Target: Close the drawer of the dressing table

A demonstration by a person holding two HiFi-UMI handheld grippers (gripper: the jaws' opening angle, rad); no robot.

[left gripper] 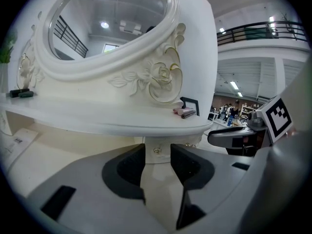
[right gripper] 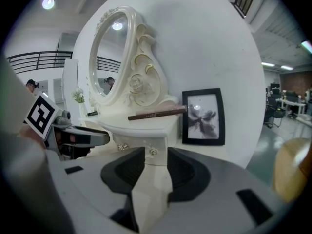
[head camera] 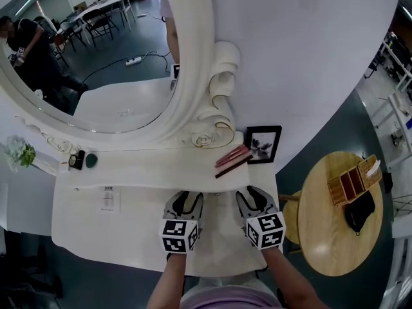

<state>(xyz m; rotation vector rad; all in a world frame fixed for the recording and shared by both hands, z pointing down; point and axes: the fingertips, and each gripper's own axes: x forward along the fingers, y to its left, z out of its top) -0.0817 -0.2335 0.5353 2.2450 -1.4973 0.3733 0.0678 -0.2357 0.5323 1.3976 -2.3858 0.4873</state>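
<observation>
In the head view the mirror [head camera: 77,63] is cut off by the top and left edges, the print on the paper label [head camera: 108,199] is too small to be read, and the drawer front [left gripper: 163,144] is hidden beneath the shelf [head camera: 154,169]; the left forearm [head camera: 166,282] and right forearm [head camera: 293,282] are cut off at the bottom edge

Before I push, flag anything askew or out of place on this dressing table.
Only the brown pencil and pink case lie slanted on the raised shelf beside the picture frame; nothing looks spilled or broken.
</observation>
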